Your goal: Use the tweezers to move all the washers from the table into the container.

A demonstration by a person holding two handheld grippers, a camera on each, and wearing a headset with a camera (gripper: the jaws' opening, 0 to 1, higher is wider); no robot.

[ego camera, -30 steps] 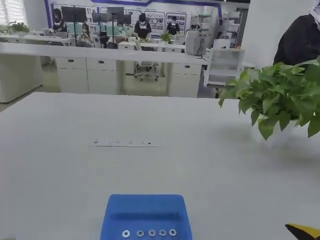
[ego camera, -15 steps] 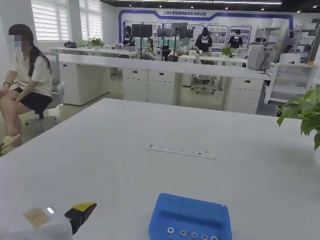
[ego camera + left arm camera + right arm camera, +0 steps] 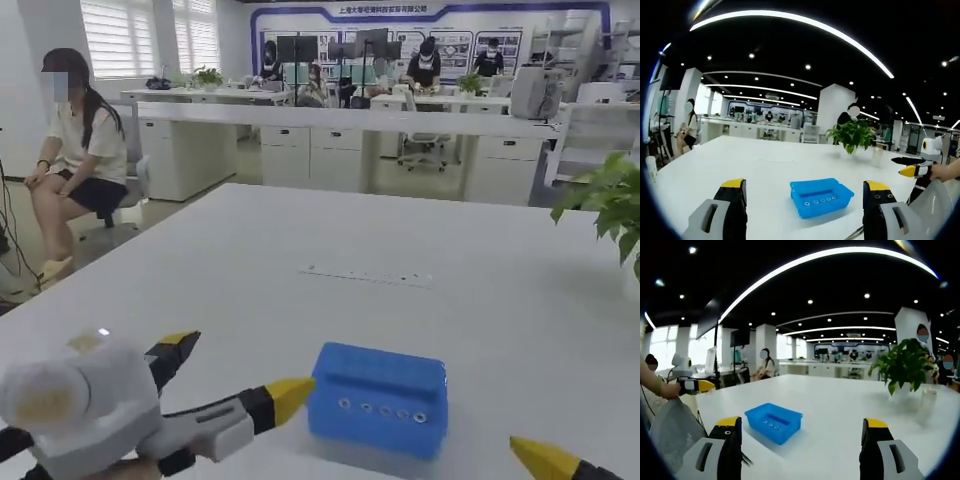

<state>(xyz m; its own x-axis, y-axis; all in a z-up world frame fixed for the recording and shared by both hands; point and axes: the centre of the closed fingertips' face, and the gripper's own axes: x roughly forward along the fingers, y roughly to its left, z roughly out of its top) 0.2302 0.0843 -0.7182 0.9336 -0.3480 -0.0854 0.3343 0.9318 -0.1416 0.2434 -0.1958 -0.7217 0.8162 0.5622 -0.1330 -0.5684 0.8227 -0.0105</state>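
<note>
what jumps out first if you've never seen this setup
The bright blue container stands out in the middle of the white table, with a row of small washers lying inside it. Next comes the left gripper at the lower left of the head view, its yellow-tipped jaws spread wide with nothing between them. A green leafy plant stands at the table's right side.
</note>
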